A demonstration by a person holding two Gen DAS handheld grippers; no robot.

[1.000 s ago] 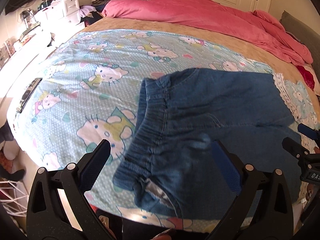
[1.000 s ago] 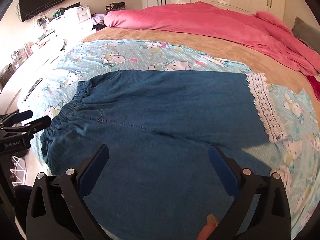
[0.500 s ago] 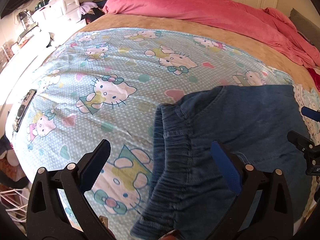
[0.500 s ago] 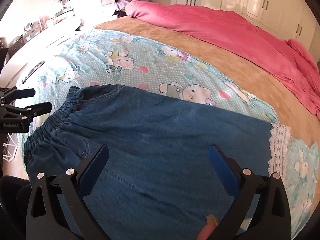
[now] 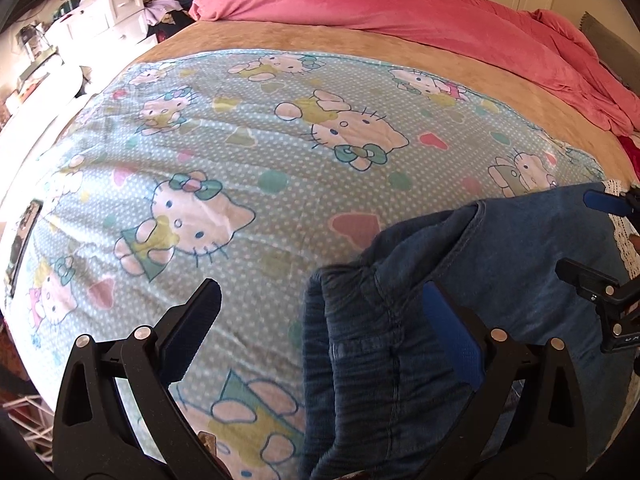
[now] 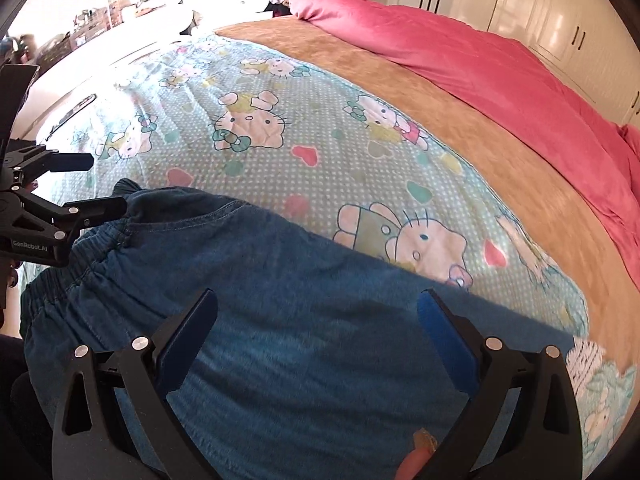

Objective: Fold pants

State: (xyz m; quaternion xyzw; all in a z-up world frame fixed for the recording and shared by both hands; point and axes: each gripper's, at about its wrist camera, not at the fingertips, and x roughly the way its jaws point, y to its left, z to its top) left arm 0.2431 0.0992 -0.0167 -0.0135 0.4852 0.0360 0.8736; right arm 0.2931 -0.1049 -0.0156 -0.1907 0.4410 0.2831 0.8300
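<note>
Blue denim pants [image 6: 304, 320] lie flat on the cartoon-cat sheet [image 6: 280, 152], their elastic waistband [image 6: 92, 264] to the left in the right wrist view. My right gripper [image 6: 318, 320] hovers open over the middle of the pants, its fingers wide apart. In the left wrist view the pants [image 5: 500, 264] fill the lower right, with the waistband end [image 5: 340, 340] bunched between the spread fingers of my open left gripper [image 5: 320, 320]. Each gripper shows in the other's view: the left gripper [image 6: 92, 184] beside the waistband, the right gripper [image 5: 592, 240] at the far edge.
A pink duvet [image 5: 420, 12] is heaped along the far side of the bed on a tan blanket [image 5: 360, 44]. White drawers [image 5: 104, 16] stand at the far left. A dark flat device [image 5: 20, 240] lies at the bed's left edge. White lace trim [image 6: 588, 364] lies right of the pants.
Both cameras have swung, so the pants sit lower in each view and further right in the left one. More bare sheet shows ahead. Both grippers stayed open.
</note>
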